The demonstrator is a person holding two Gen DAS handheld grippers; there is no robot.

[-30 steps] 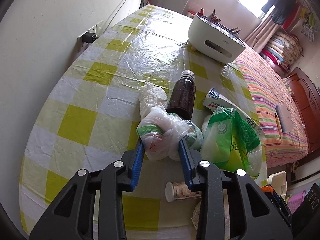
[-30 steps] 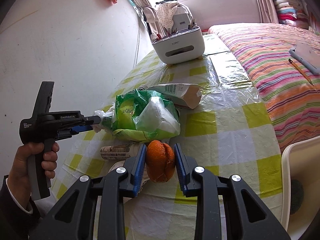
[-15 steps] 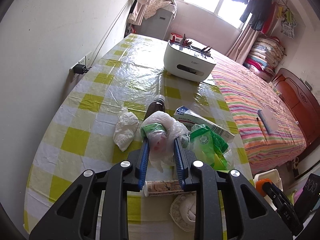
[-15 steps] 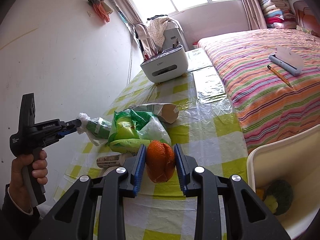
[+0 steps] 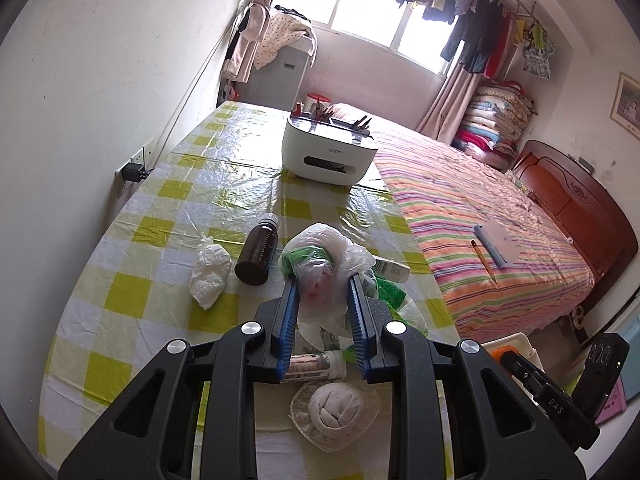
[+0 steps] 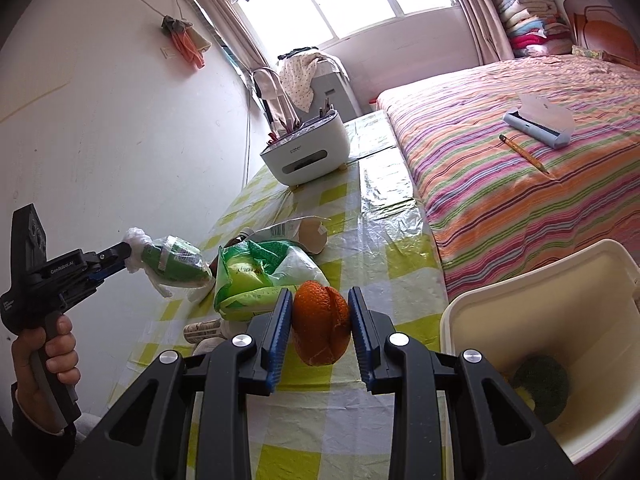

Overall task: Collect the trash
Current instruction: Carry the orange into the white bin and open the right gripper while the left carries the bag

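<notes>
Lying farthest left on the yellow-checked table [image 5: 168, 200], a knotted white bag [image 5: 210, 272] sits just beside a brown bottle [image 5: 258, 254] that lies on its side. To the right of these, the left gripper [image 5: 322, 292] has its blue pads pressed in on a clear plastic bag [image 5: 324, 268] with green packaging inside, held in the air above the table; the right wrist view shows this bundle [image 6: 168, 266] lifted clear of the cloth in the person's left hand [image 6: 48, 356]. Beneath that claw lie a small labelled bottle [image 5: 314, 364] and a round white wad on a doily [image 5: 336, 404]. Next comes a green-and-white bag [image 6: 260, 276] resting on the table, with a carton [image 6: 296, 232] on its side behind it and a white organiser box [image 6: 308, 152] farther back. The right gripper [image 6: 318, 320] is closed snugly on an orange peel [image 6: 320, 328], carried above the table's edge. At the far right stands a cream bin [image 6: 520, 284], just beside the table, with a dark green lump [image 6: 540, 382] at its bottom. Behind it stretches a striped bed [image 6: 500, 180].
</notes>
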